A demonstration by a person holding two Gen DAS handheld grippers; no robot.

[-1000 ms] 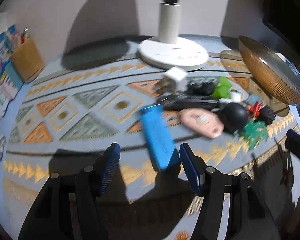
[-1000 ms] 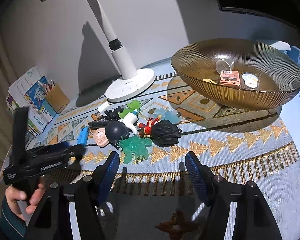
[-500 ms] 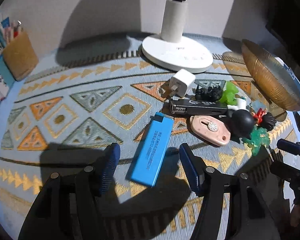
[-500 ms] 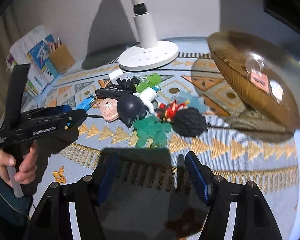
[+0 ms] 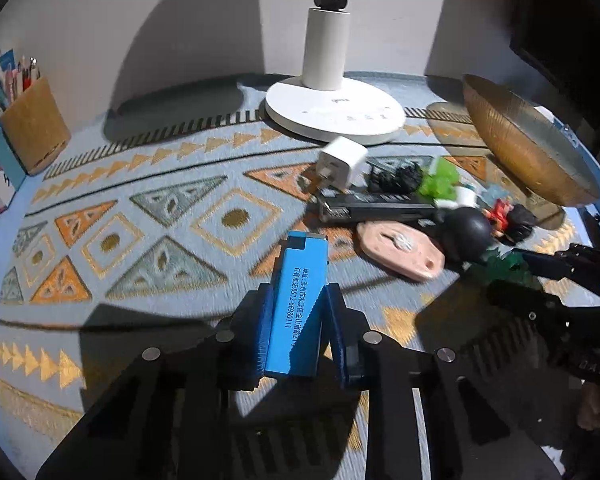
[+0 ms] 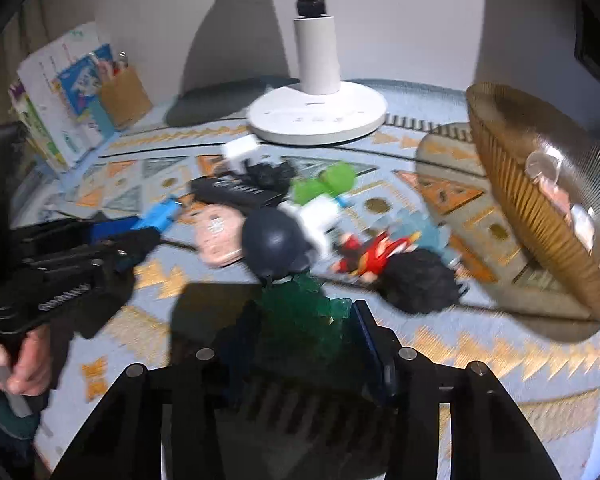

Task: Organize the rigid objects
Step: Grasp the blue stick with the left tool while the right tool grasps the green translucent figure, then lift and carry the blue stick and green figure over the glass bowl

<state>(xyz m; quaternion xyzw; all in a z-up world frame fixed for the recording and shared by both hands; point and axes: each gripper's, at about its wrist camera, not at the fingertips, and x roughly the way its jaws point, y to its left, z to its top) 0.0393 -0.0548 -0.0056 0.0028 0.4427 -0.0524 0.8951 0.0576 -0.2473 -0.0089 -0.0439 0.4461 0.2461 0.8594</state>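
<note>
While the clutter sits bunched mid-mat, you have both grippers down in it. Pile on the mat (image 5: 148, 184): white charger (image 5: 342, 162), black bar (image 5: 376, 206), pink oval piece (image 5: 400, 250), black ball (image 5: 466, 232), light green toy (image 5: 440, 182), red-and-black figure (image 5: 508, 216). Lamp base (image 5: 334, 114) stands behind the pile, gold bowl (image 5: 528, 148) to its right, pen cup (image 5: 34, 124) far left by the wall.

Nothing blocks your left gripper (image 5: 298, 332); the pink piece lies just right of the lighter's far end. The black ball sits directly beyond your right gripper (image 6: 300, 336), touching or nearly touching the green piece.

Left fingers (image 5: 262, 332) are narrowed onto the blue lighter (image 5: 300, 292), pads against both long sides, lighter pointing away along the fingers, its far end over the mat. Can't tell if it's lifted or resting.

Right fingers (image 6: 370, 340) are about half closed around the dark green toy (image 6: 300, 312). It sits between them; the frame is blurred, so contact is unclear and I can't call it gripped.

Left view only: printing on the lighter, and your right gripper coming in from the right edge. Right view only: small items inside the bowl, books (image 6: 56, 92) beside the cup, your left hand (image 6: 16, 364) on the gripper handle.
</note>
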